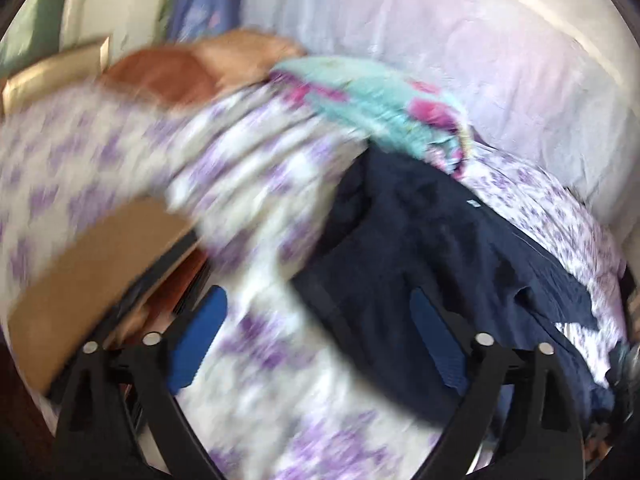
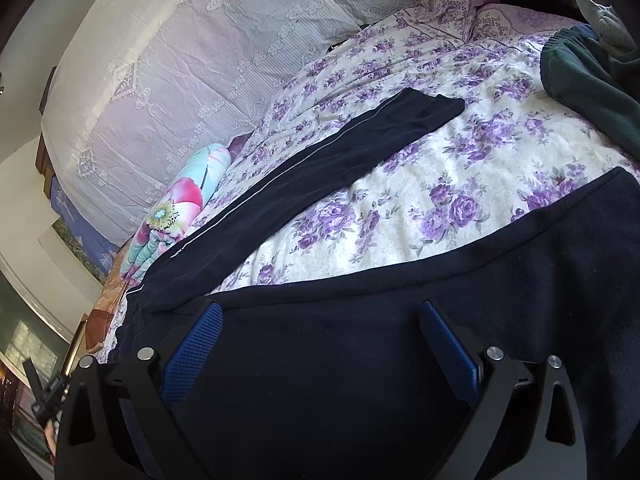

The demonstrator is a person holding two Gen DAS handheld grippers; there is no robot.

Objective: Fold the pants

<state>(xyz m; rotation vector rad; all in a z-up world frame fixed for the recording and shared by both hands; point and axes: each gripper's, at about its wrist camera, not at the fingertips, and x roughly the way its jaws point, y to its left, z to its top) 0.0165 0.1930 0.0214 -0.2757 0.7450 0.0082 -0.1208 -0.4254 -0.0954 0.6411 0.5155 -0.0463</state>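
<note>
Left tool [image 1: 316, 332], jaws wide, nothing gripped, over the floral bedspread [image 1: 256, 184]; navy pants [image 1: 420, 248] under its right finger. Right tool [image 2: 320, 344] spread wide over pants cloth; folded quilt [image 2: 176, 208] ahead-left, green garment [image 2: 592, 92] ahead-right.

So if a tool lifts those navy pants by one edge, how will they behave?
The navy pants probably go floppy: they lie limp and creased on the floral bedspread. The long leg would likely trail and drag. The knit-looking fabric seems unlikely to slip.
</note>
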